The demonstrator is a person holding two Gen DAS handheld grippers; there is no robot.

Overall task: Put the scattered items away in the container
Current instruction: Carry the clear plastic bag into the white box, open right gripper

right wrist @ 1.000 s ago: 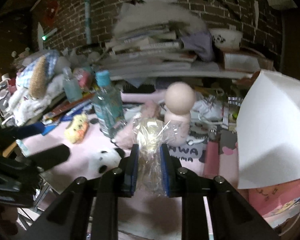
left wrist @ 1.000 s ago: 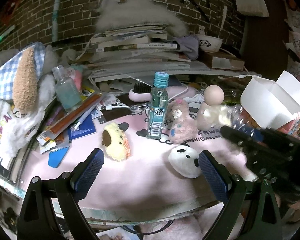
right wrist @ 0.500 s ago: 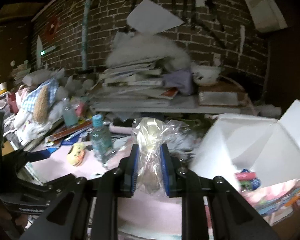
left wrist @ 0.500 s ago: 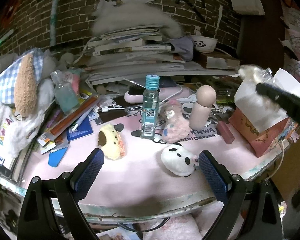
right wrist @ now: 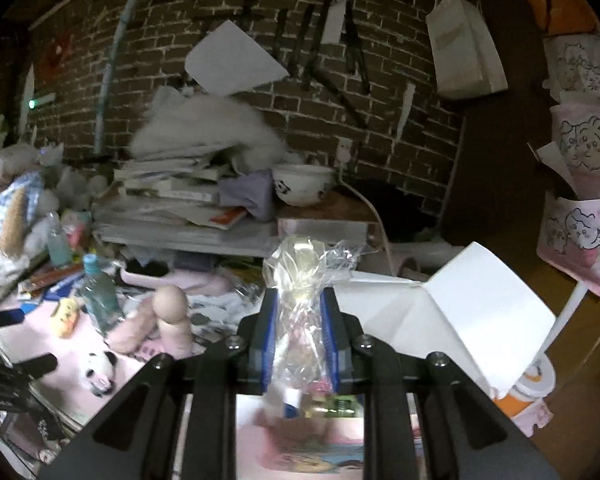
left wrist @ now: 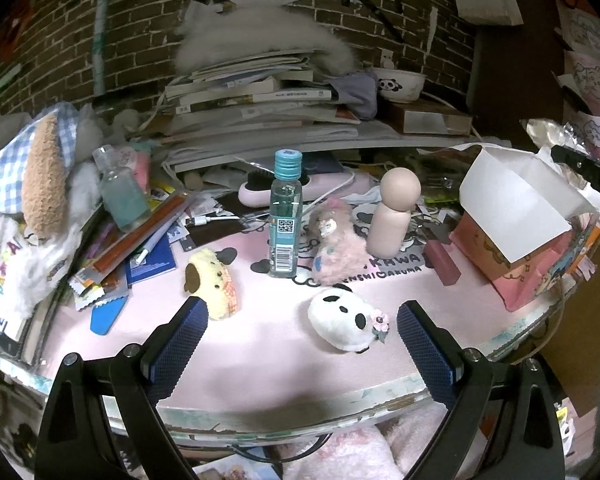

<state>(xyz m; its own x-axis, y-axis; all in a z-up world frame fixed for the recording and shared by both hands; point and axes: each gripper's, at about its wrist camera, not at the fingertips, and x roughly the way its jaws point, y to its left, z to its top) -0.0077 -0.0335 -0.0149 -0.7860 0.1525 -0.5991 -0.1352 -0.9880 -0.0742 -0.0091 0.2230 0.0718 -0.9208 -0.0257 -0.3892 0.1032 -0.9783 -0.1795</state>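
Observation:
My right gripper point(right wrist: 299, 314) is shut on a clear crinkly packet point(right wrist: 300, 268) with something yellowish inside, and holds it over the open pink box point(right wrist: 460, 312) with white flaps. In the left wrist view that packet point(left wrist: 544, 130) and a dark finger point(left wrist: 580, 164) show above the box point(left wrist: 512, 216) at the far right. My left gripper point(left wrist: 300, 310) hangs open over the pink mat, nothing between its pads. Ahead of it lie a panda plush point(left wrist: 342, 326), a yellow dog plush point(left wrist: 212, 284), a teal-capped bottle point(left wrist: 286, 216), a pink fluffy plush point(left wrist: 336, 248) and a pink peg figure point(left wrist: 394, 210).
A tall stack of books point(left wrist: 260, 108) and a panda bowl point(left wrist: 398, 84) fill the back by the brick wall. Plush toys under checked cloth point(left wrist: 40, 176), pens and packets point(left wrist: 132, 240) crowd the left. The rounded table edge point(left wrist: 300, 404) runs just below my left fingers.
My right gripper has risen and swung right with the packet, from above the middle of the mat to over the open box. My left gripper has stayed in place, open.

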